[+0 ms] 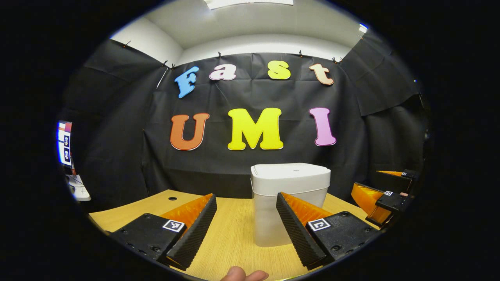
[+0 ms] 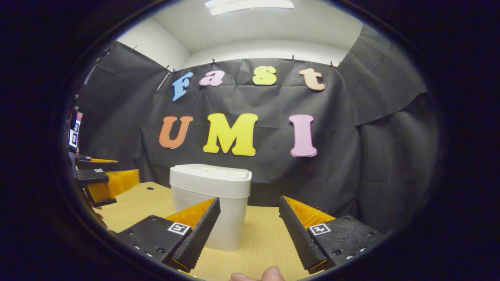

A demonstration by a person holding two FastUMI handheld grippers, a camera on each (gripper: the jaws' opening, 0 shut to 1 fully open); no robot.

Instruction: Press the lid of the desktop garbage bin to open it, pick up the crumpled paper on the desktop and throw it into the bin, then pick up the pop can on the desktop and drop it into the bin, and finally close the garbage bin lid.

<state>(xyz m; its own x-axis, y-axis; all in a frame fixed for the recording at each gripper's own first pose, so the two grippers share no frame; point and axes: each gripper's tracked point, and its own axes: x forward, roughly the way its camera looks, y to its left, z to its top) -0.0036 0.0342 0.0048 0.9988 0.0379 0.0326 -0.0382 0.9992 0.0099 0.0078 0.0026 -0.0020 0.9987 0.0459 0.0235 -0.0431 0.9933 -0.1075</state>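
Note:
A white desktop bin (image 1: pixel 273 218) stands on the wooden table (image 1: pixel 230 242) with its lid (image 1: pixel 291 173) down flat. My left gripper (image 1: pixel 246 196) is open, a short way in front of the bin and slightly to its left, holding nothing. In the right gripper view the bin (image 2: pixel 228 222) sits left of centre, lid (image 2: pixel 211 175) closed. My right gripper (image 2: pixel 249 200) is open and empty, level with the bin's right side. Each gripper also appears in the other's view: the right gripper (image 1: pixel 381 187) at the far right, the left gripper (image 2: pixel 107 171) at the far left, both with fingers apart.
The table (image 2: pixel 265 238) runs back to the black cloth wall. A small round cable hole (image 1: pixel 172 198) lies at its back left. A lit screen (image 1: pixel 64 142) stands off the table's left side. A fingertip (image 1: pixel 244 275) of the holding hand shows at the bottom edge.

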